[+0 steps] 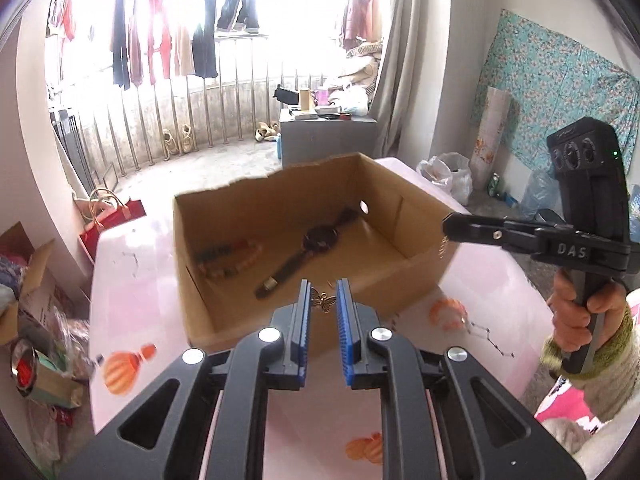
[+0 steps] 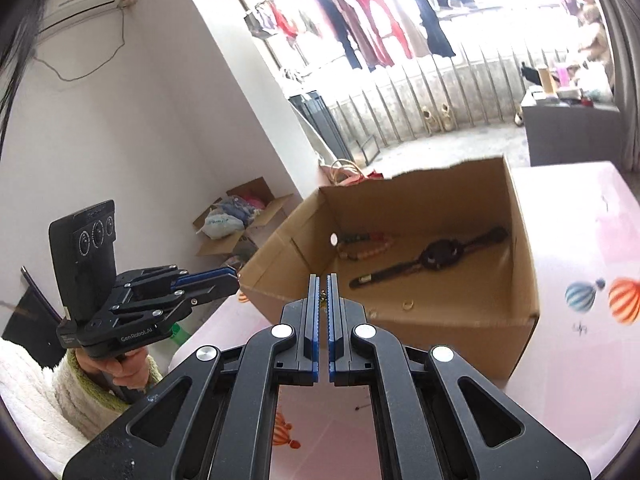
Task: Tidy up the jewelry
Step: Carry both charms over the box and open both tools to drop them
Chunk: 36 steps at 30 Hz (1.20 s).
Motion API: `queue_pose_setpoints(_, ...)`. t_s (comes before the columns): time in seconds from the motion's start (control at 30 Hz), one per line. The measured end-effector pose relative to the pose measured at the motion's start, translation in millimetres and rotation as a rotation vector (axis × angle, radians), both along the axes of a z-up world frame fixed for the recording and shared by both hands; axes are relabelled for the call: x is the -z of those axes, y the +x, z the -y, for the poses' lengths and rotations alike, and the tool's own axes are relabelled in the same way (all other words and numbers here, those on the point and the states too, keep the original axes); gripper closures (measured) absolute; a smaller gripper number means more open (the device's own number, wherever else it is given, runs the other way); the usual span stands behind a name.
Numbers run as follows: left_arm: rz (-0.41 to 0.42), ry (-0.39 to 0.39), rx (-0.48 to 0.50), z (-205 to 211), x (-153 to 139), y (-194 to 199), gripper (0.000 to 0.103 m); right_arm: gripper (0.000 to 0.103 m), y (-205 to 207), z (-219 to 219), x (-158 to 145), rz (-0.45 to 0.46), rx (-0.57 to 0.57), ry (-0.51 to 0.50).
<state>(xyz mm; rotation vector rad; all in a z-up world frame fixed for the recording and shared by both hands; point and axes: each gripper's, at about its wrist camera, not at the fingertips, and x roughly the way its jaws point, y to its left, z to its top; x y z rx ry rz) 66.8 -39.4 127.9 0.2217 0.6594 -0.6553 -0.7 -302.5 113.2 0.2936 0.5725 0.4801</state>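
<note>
A pink bench (image 1: 136,280) printed with balloons carries an open cardboard box (image 1: 416,240) near its far edge. Inside lie a beaded bracelet (image 1: 228,258), then a dark watch (image 1: 316,240). The left gripper (image 1: 324,300) grasps a butterfly pendant (image 1: 324,301); the right gripper (image 2: 323,292) is clenched on a small gold piece (image 2: 322,295).

Behind the table you have clothes (image 1: 160,40) hanging at the bright window, a grey cabinet (image 1: 326,136) cluttered on top, a floral cloth (image 1: 560,92) on the wall — and an air conditioner (image 2: 80,4) mounted high.
</note>
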Motion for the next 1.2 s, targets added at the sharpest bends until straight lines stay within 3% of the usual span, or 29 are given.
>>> queue_pose_setpoints(0.1, -0.086, 0.036, 0.000, 1, -4, 40, 0.091, 0.102, 35, 3, -13, -0.034, -0.034, -0.048)
queue_pose_setpoints(0.33, -0.351, 0.188, 0.008, 23, 32, 131, 0.091, 0.102, 133, 4, 18, -0.337, -0.135, -0.169)
queue_pose_setpoints(0.43, -0.406, 0.261, 0.035, 36, 46, 147, 0.091, 0.102, 161, 4, 39, -0.450, -0.155, -0.216)
queue_pose_setpoints(0.53, -0.428, 0.316, 0.059, 45, 59, 153, 0.090, 0.101, 171, 5, 48, -0.485, -0.171, -0.256)
queue_pose_setpoints(0.83, -0.461, 0.378, 0.065, 54, 62, 165, 0.090, 0.098, 178, 8, 45, -0.499, -0.173, -0.290)
queue_pose_setpoints(0.97, -0.447, 0.382, 0.060, 53, 59, 169, 0.085, 0.097, 181, 10, 41, -0.482, -0.168, -0.291)
queue_pose_setpoints(1.07, -0.404, 0.331, 0.046, 47, 47, 170, 0.085, 0.097, 176, 13, 28, -0.416, -0.152, -0.275)
queue_pose_setpoints(1.2, -0.244, 0.192, 0.025, 24, 11, 147, 0.084, 0.095, 143, 26, -3, -0.251, -0.109, -0.184)
